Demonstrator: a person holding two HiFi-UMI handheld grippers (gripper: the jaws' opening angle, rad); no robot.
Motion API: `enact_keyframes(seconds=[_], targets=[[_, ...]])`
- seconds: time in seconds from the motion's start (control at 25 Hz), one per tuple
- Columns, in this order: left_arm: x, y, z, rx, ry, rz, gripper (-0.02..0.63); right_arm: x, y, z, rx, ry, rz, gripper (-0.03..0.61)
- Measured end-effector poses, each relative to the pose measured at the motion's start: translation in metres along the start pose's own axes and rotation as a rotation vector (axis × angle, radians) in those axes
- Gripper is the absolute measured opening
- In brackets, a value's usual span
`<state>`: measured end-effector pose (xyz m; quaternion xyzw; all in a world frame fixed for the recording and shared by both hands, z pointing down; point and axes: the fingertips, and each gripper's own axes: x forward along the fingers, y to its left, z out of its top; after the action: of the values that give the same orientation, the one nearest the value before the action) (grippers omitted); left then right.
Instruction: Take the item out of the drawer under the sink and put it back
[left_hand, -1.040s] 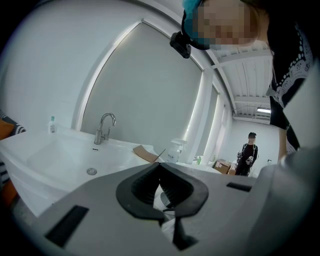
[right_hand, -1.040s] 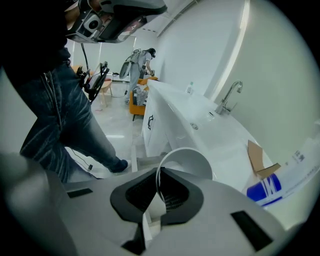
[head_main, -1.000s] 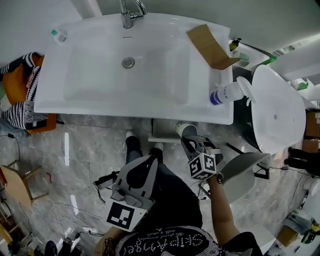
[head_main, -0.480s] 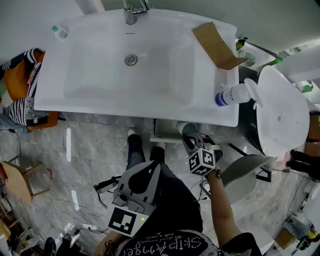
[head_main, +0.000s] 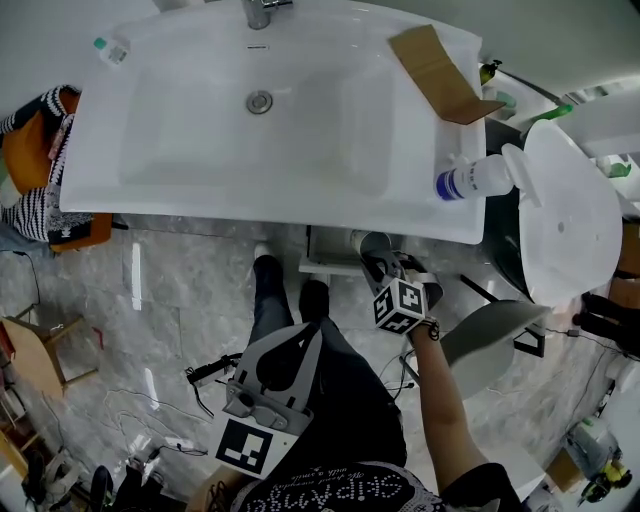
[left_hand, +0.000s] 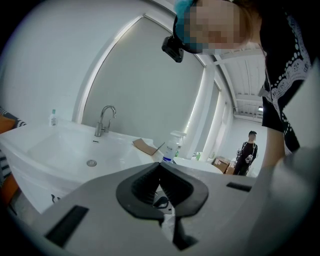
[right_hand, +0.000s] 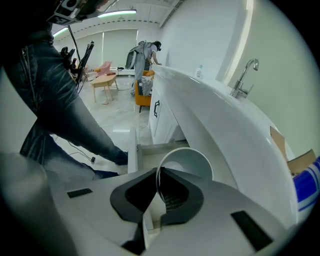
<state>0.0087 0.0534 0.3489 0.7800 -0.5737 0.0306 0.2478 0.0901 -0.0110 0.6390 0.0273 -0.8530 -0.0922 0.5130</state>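
White cup (right_hand: 186, 161), rim pinched in right tool (right_hand: 159, 169), mouth upward, axis tilted.

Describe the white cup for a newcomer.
Start at the white washbasin. Under its front edge, right of centre, a white drawer stands open; there the right tool pinches a white paper cup by its rim. It alone has an open mouth; the blue-labelled bottle lies on the basin.

1. The drawer (head_main: 322, 262) lies mostly hidden beneath the sink (head_main: 250, 205) rim, seen from above.
2. The white cup (right_hand: 192, 162) has its base hidden behind the right gripper (right_hand: 159, 172).
3. The tap (head_main: 260, 10) is cut off by the top edge.
4. The spray bottle (head_main: 470, 182) has print too small to read.
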Motion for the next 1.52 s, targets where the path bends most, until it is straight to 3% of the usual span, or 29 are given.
enact_keyframes(seconds=[1.52], targets=[[0.001, 0.005, -0.028, -0.067, 0.056, -0.001, 0.003, 0.075, -0.001, -0.035, 0.045, 0.107, 0.091, 0.025]])
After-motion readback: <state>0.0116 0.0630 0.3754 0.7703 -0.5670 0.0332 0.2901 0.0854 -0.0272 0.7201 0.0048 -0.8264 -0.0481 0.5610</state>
